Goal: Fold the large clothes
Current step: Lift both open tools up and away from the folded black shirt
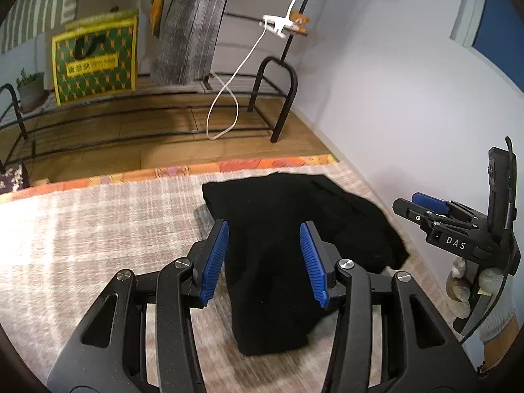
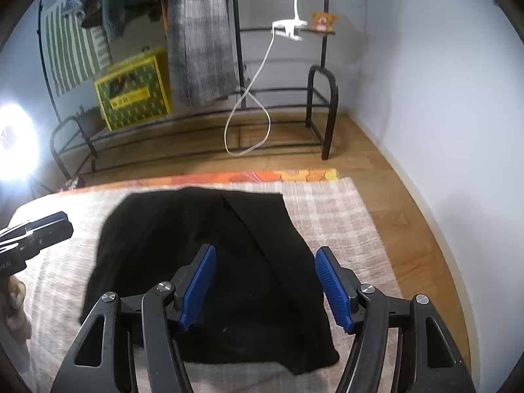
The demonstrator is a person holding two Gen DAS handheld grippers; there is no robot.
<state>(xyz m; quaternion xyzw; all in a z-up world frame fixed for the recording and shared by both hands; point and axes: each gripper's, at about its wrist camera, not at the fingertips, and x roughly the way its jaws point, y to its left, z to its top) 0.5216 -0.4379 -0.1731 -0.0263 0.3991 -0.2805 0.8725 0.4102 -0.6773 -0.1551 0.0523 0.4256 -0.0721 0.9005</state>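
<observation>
The garment (image 2: 209,271) lies spread on the blanket (image 2: 330,209), which covers the bed. Both grippers hang above it, jaws apart, the left gripper (image 1: 267,263) over its near end, the right gripper (image 2: 265,286) over its middle. From the right gripper, the left one sits at nine o'clock. Beyond the bed's far edge, at twelve o'clock, a rack (image 2: 322,114) stands on the floor (image 2: 406,216). A bag (image 2: 134,93) sits on its low shelf at eleven o'clock, with a cloth (image 2: 199,49) hanging beside it. The wall (image 2: 442,98) runs along at two o'clock.

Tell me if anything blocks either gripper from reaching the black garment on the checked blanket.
Nothing visible does. The black garment lies in the open on the checked blanket, directly ahead of the open left gripper and the open right gripper. The clothes rack and white cable stand beyond the blanket's far edge.
</observation>
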